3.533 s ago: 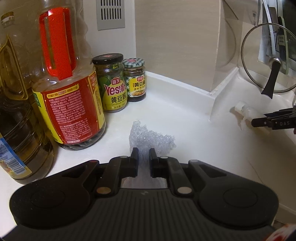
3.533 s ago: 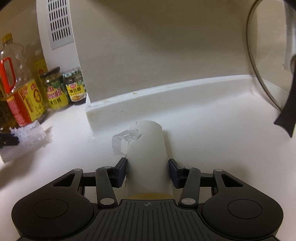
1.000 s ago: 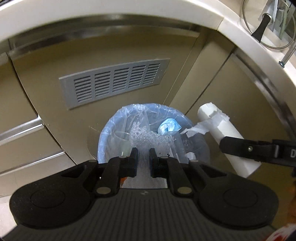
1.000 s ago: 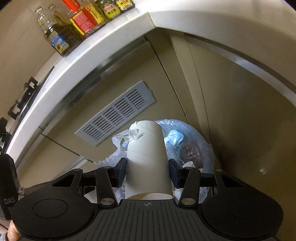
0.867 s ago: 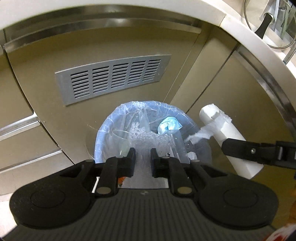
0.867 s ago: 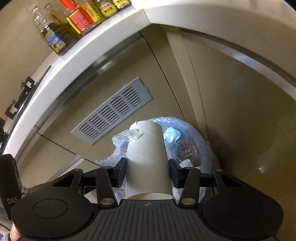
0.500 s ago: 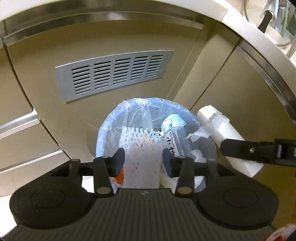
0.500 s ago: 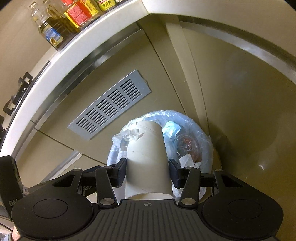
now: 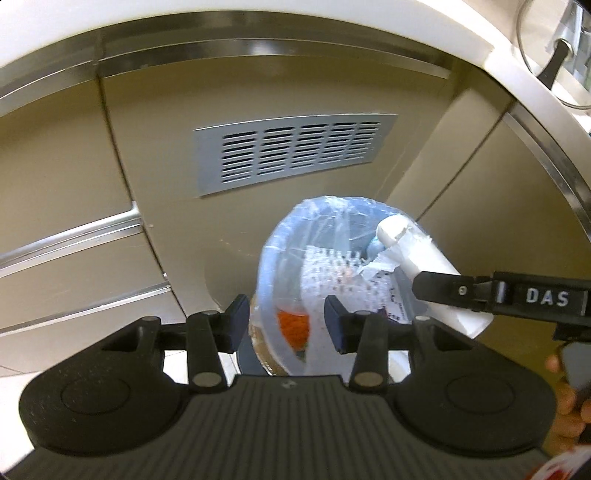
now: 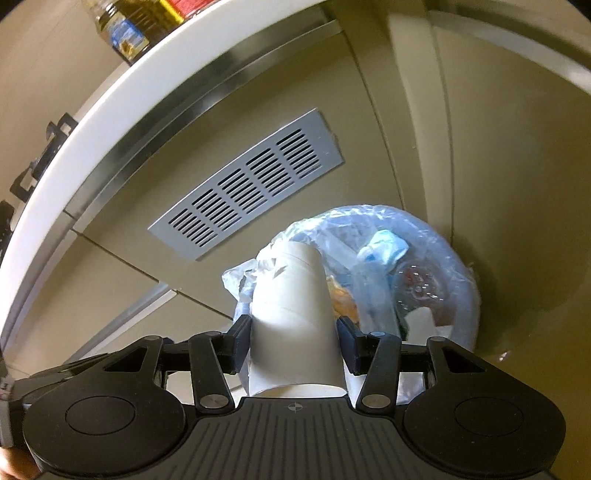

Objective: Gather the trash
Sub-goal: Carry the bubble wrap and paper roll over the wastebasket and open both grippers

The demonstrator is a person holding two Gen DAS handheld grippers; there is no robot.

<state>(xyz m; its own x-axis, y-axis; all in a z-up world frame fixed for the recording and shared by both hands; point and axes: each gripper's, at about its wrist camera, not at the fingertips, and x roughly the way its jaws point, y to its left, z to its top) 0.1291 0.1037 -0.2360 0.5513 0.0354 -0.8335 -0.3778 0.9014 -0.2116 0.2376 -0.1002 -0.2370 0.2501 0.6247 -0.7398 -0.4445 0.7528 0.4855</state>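
Observation:
A round trash bin lined with a pale blue plastic bag stands on the floor against the cabinet; it also shows in the right wrist view. A white foam net lies inside it among other rubbish. My left gripper is open and empty above the bin's near left rim. My right gripper is shut on a white cardboard tube with torn paper at its far end, held over the bin. The tube and one right finger show in the left wrist view.
Beige cabinet fronts with a grey vent grille rise behind the bin. Drawer rails run at left. The white counter edge overhangs above, with oil bottles on it. A glass pot lid stands on the counter at upper right.
My left gripper opened and let the foam net drop into the bin, then shifted left. My right gripper carried the tube lower and closer over the bin.

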